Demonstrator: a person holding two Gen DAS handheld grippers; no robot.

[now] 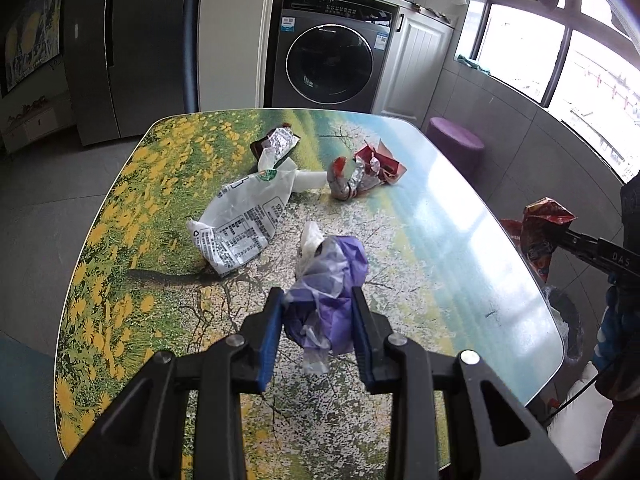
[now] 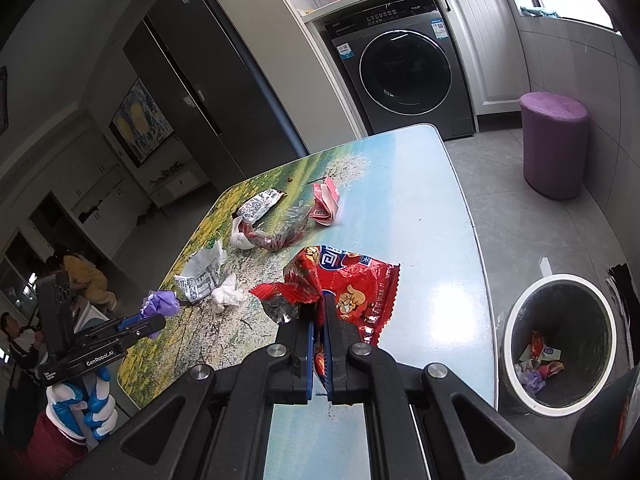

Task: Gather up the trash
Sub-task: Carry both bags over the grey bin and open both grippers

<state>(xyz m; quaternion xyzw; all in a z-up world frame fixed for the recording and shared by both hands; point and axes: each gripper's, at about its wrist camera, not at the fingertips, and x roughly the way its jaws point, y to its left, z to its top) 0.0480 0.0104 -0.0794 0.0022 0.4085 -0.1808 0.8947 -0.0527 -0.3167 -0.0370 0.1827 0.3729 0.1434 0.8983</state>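
My left gripper [image 1: 318,300] is shut on a crumpled purple and clear plastic wad [image 1: 328,276], held just above the flower-print table [image 1: 440,200]. The right wrist view shows that gripper [image 2: 154,320] at the left with the wad [image 2: 162,302]. My right gripper [image 2: 319,308] is shut on a red snack wrapper [image 2: 352,284] over the table's near right side. On the table lie a white printed bag [image 1: 240,224], a white tissue [image 2: 228,296], a silver and brown wrapper [image 1: 278,144] and red and silver wrappers [image 1: 368,168].
A white-rimmed trash bin [image 2: 560,279] holding several scraps stands on the floor right of the table. A purple stool [image 2: 554,144] and a washing machine [image 2: 408,76] stand beyond. A tall dark fridge [image 1: 132,48] is at the far left. People sit at the far left [image 2: 84,276].
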